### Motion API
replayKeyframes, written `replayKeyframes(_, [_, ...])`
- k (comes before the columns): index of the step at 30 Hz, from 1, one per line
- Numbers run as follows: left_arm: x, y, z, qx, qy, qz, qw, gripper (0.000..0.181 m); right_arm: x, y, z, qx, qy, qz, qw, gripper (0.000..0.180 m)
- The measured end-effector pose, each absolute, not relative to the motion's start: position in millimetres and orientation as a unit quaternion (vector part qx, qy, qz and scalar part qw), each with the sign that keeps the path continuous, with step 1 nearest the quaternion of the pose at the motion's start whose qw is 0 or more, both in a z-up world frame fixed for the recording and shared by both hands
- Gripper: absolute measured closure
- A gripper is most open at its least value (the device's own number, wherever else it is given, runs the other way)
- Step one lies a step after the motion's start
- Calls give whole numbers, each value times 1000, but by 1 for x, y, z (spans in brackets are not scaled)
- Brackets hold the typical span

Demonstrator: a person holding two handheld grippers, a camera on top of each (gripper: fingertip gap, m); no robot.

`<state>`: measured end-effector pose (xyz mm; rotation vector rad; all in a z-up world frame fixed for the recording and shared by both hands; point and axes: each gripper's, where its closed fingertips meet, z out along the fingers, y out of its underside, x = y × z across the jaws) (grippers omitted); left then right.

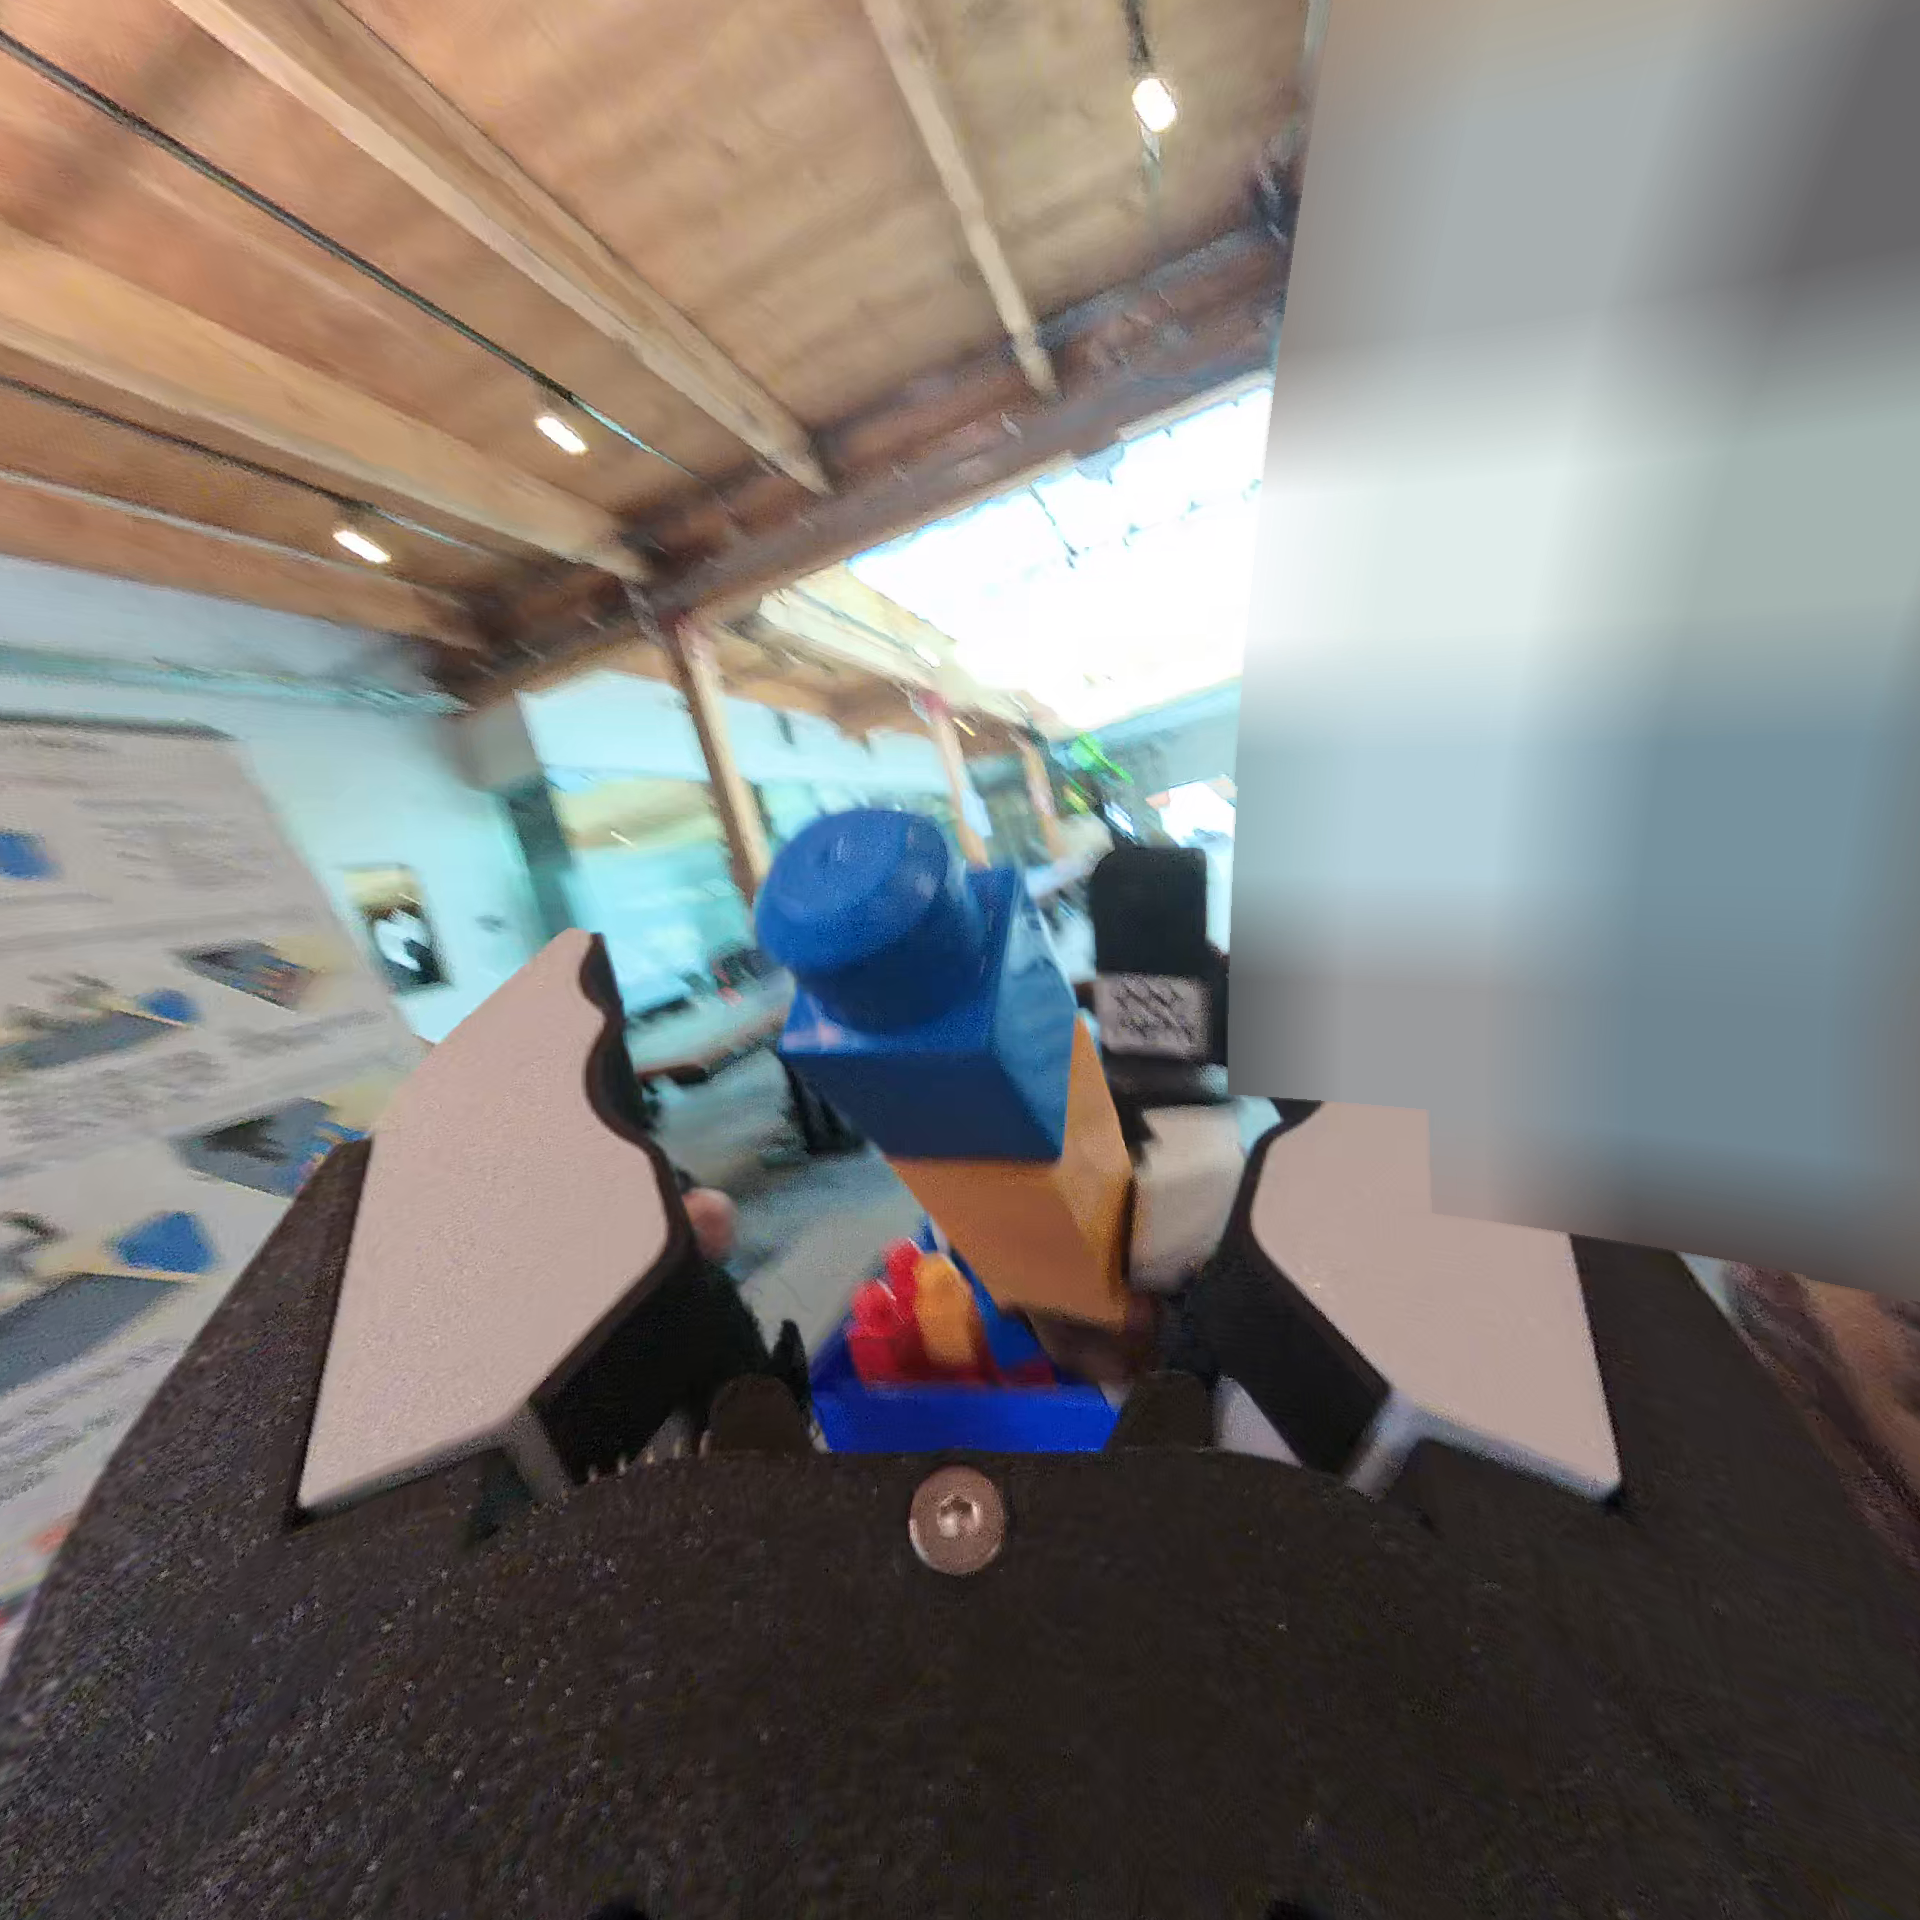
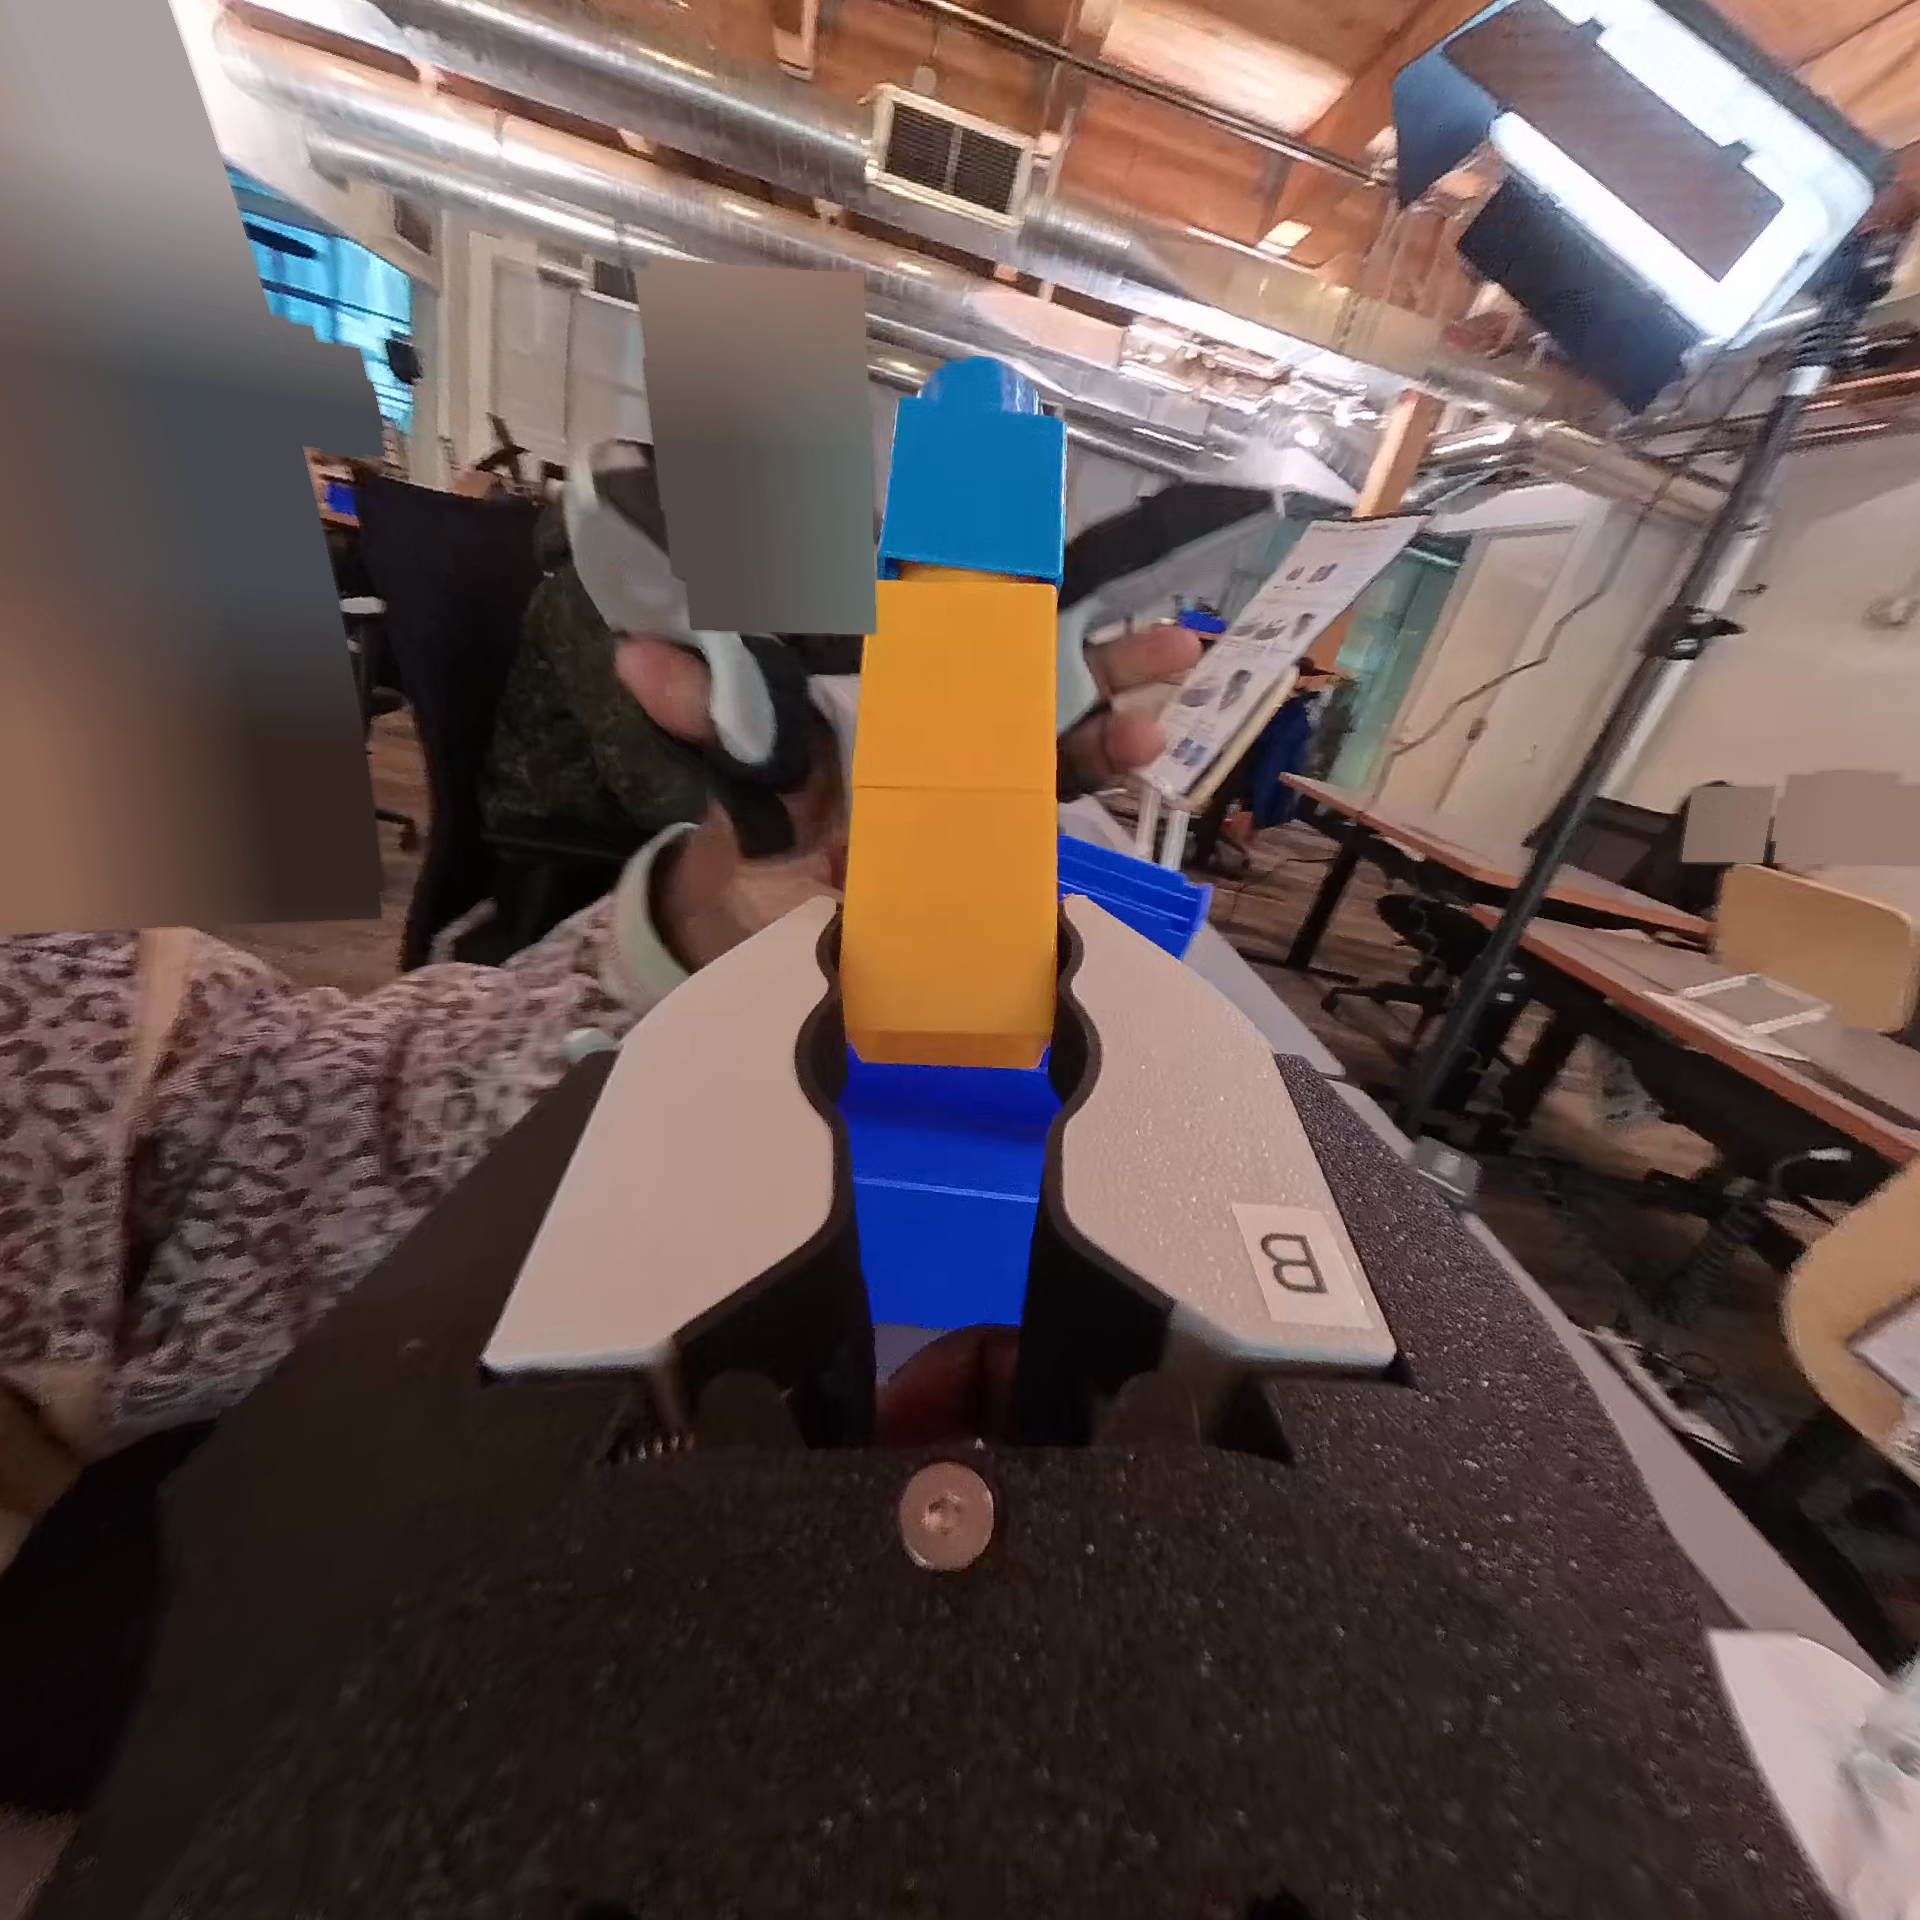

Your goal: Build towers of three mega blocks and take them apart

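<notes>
Gripping 3-block tower, right tongs clamp its bottom block; left tongs wide.

In the right wrist view we see smooth, slightly glossy plastic on the blue block and the two orange blocks at centre frame. The right gripper has matt grey fingers with a fine grainy texture, set in a rough black foam-like body bearing a shiny metal screw. At lower left we note a soft patterned cloth sleeve; at top, dull ribbed metal ducts. In the left wrist view we see wooden ceiling beams at upper left and a glossy blue plastic bin at lower centre.
</notes>
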<state>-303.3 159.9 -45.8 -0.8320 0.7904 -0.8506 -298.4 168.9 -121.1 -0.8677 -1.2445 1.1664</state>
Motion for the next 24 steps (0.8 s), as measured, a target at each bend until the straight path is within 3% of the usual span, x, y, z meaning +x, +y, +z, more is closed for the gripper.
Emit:
replayKeyframes(2, [-326,165,-16,-343,248,-398,814,61,-298,178,-118,-375,-521,454,618,144])
replayKeyframes(5, [-377,159,9,-230,67,-463,853,77,-296,186,-108,-373,-502,379,682,144])
replayKeyframes(8, [-414,174,1,-224,-47,-486,844,81,-292,199,-99,-376,-475,270,749,144])
replayKeyframes(15, [-368,196,-13,-357,27,-356,863,99,-297,211,-95,-355,-434,68,825,144])
replayKeyframes(17, [-356,200,-18,-376,47,-370,848,110,-300,209,-95,-345,-431,53,832,144])
replayKeyframes(20, [-341,199,-22,-385,90,-430,812,141,-303,205,-94,-338,-426,49,838,144])
replayKeyframes(24, [-338,196,-23,-388,117,-430,807,143,-304,202,-94,-338,-425,73,836,144])
